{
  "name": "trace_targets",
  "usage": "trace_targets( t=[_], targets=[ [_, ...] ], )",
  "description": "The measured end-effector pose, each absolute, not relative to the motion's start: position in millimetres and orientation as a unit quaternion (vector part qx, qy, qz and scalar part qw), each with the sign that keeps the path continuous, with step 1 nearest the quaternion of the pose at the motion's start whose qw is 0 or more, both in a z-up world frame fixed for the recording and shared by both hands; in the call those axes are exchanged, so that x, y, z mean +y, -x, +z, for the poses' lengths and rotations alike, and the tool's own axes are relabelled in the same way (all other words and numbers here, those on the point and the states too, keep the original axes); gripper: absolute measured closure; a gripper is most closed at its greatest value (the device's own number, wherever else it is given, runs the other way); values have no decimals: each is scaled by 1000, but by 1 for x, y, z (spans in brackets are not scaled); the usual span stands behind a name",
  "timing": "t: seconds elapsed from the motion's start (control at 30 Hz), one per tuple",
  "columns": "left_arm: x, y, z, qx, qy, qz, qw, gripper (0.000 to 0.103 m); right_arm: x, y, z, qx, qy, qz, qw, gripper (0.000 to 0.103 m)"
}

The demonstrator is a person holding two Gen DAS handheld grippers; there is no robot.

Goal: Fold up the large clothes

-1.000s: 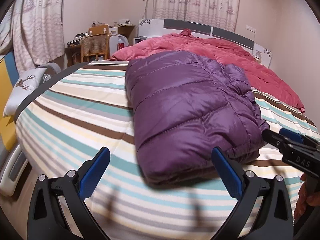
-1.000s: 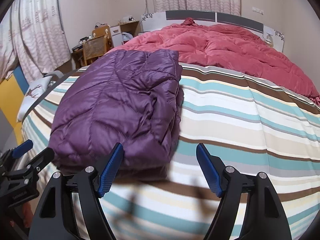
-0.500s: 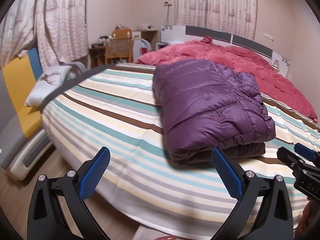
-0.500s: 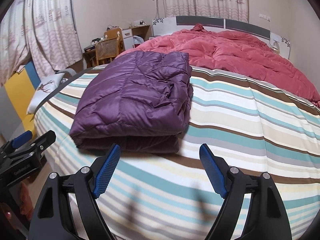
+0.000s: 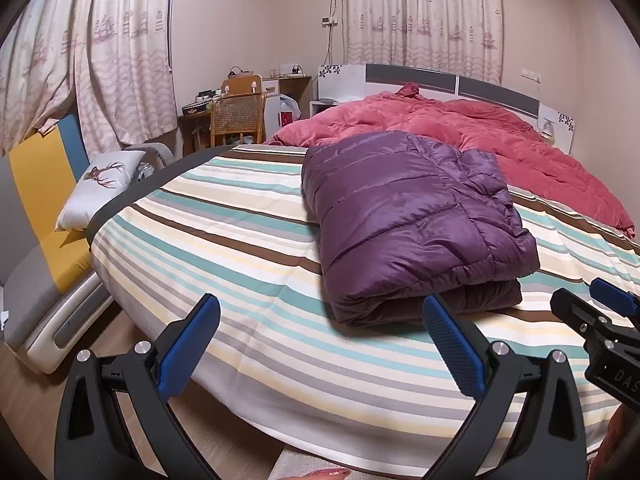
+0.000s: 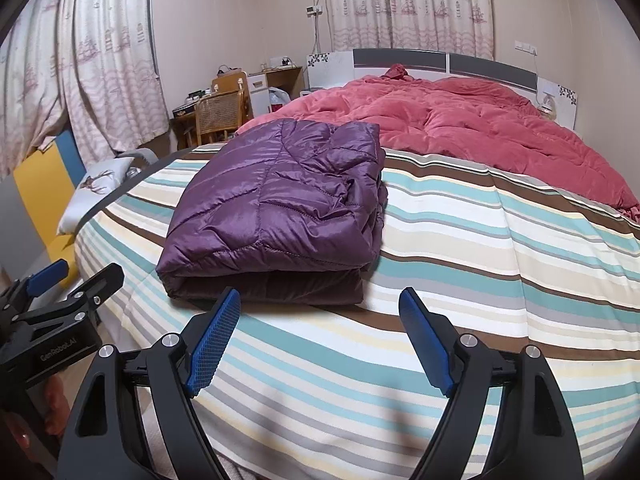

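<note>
On the striped bedspread (image 6: 460, 240) lies one purple down jacket (image 6: 280, 208), folded flat — its near edge set back from the foot of the bed, bare stripes wide to its right. Your left gripper (image 5: 320, 340) and right gripper (image 6: 320, 328) both gape empty, short of it. One red duvet (image 6: 460, 128) lies beyond.

jacket: we've got the purple puffer jacket (image 6: 280, 204) folded into a thick bundle on the striped bedspread (image 6: 460, 248), fold edge facing us
right gripper: our right gripper (image 6: 320, 336) sits low over the bedspread, jaws just been opening, nothing between them, clear of the jacket
left gripper: left gripper (image 6: 60, 280) pokes in at the left edge, can't tell its jaws
behind: red duvet (image 6: 460, 128) bunched up by the headboard (image 6: 440, 64)
</note>
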State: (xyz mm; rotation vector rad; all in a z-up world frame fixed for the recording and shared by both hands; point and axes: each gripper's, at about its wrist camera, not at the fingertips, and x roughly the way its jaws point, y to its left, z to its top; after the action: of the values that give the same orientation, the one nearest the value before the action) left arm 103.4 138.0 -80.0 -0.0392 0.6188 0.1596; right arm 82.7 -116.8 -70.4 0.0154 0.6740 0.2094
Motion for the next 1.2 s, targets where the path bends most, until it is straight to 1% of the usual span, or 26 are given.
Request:
trace_targets(
  t=[1.2],
  targets=[
    [136, -104, -83, 309, 19, 74, 948, 2, -115, -83, -77, 340, -12, 104, 935, 22]
  ],
)
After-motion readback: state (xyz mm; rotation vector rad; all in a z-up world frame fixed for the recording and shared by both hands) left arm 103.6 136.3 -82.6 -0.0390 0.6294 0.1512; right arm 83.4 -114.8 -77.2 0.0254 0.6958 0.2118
